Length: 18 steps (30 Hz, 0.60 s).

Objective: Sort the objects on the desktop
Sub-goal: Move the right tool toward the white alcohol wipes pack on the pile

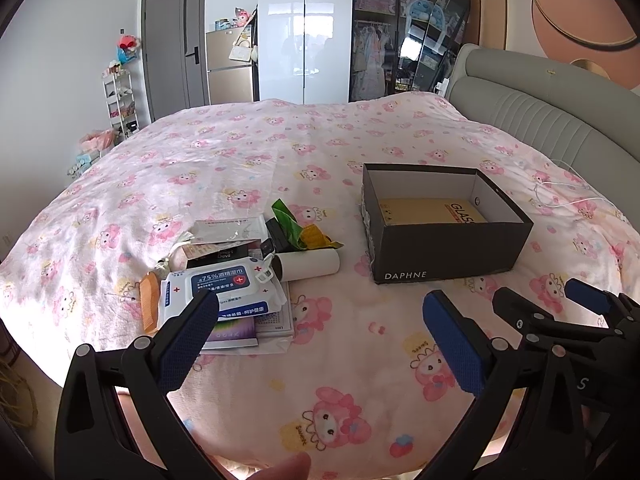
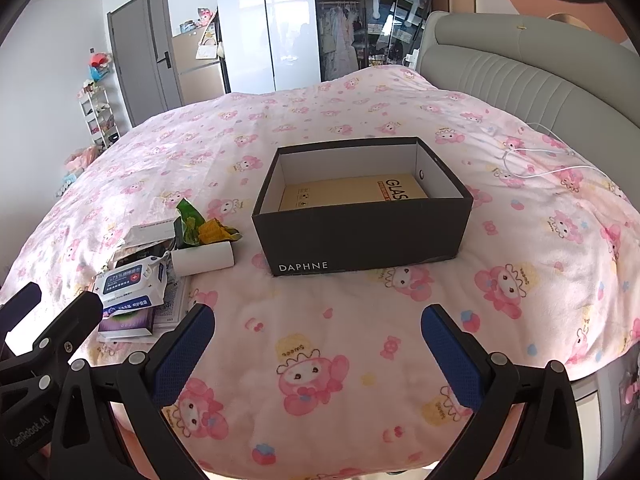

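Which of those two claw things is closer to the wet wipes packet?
Left. The left gripper hovers open right beside the wet wipes packet, one finger overlapping it in view. The right gripper, also open, sits farther right, facing the black box.

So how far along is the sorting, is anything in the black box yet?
Barely started. Done: the black DAPHNE cardboard box holds only one flat yellow package. In hand: nothing; the left claw and right claw are both open above the pink bedspread. Left: the whole pile, including the white-and-blue wet wipes pack, white paper roll and green-yellow wrapper.
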Available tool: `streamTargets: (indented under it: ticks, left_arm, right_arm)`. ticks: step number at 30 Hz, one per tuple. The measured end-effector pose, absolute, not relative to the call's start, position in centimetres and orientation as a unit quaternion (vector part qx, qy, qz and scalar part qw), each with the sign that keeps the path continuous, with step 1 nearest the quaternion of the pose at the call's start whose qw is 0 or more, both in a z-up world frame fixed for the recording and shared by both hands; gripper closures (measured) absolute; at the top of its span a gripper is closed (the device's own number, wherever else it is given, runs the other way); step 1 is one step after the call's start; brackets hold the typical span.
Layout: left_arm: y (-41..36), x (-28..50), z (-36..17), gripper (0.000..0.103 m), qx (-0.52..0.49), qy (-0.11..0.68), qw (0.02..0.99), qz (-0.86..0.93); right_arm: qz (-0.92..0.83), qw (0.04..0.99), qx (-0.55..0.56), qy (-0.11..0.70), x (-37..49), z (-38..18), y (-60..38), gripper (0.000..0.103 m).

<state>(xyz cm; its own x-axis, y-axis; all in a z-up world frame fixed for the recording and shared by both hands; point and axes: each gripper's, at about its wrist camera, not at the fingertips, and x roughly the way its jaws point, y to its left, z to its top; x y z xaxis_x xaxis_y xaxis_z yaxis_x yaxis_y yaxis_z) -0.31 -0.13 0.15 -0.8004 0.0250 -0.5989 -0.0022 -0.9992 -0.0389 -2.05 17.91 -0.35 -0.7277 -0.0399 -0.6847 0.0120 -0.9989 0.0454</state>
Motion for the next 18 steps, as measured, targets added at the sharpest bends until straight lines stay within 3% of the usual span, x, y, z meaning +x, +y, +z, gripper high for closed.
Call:
streamTargets:
  ticks: [18]
  left_arm:
    - [-2.5, -3.8, 2.8, 0.000, -0.287, -0.017, -0.009, 0.958]
  right_arm:
    - [-0.945, 0.030, 0.325, 0.014, -5.1, 3.8, 16.1, 0.000]
